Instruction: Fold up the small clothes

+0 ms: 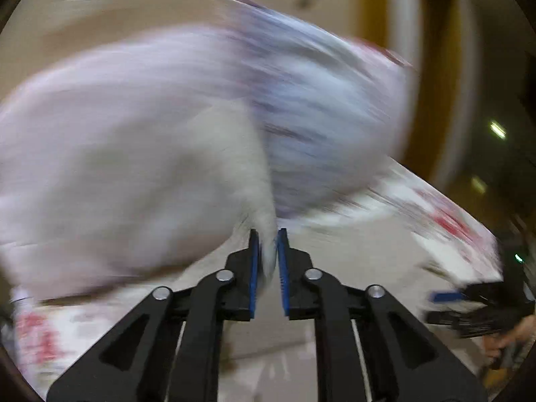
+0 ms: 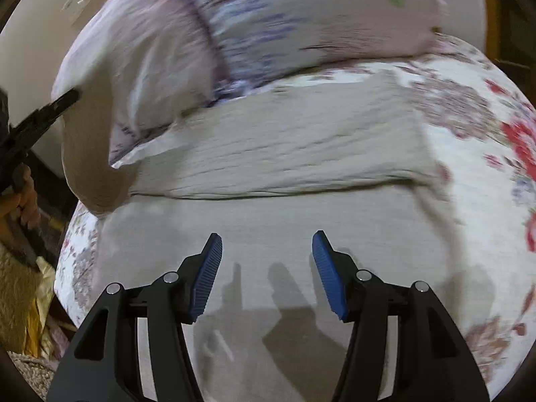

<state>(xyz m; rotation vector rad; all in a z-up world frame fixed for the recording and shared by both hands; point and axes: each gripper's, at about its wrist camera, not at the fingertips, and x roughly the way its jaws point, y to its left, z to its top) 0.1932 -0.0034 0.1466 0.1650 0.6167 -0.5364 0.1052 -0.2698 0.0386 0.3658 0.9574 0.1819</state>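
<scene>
A beige garment [image 2: 274, 154] lies on the bed, its far part folded into a band across the middle of the right wrist view. My left gripper [image 1: 267, 251] is shut on a corner of this beige cloth [image 1: 214, 154], which hangs lifted and blurred in front of it. In the right wrist view the lifted corner [image 2: 90, 154] hangs at the left below the left gripper [image 2: 40, 117]. My right gripper [image 2: 267, 268] is open and empty just above the near flat part of the garment. It shows blurred at the right edge of the left wrist view [image 1: 469, 305].
The bed has a white sheet with red and purple flowers [image 2: 485, 127]. A pale lilac pillow with blue-purple print [image 2: 268, 20] lies at the far side. The bed's left edge [image 2: 67, 268] drops to clutter and a carpeted floor.
</scene>
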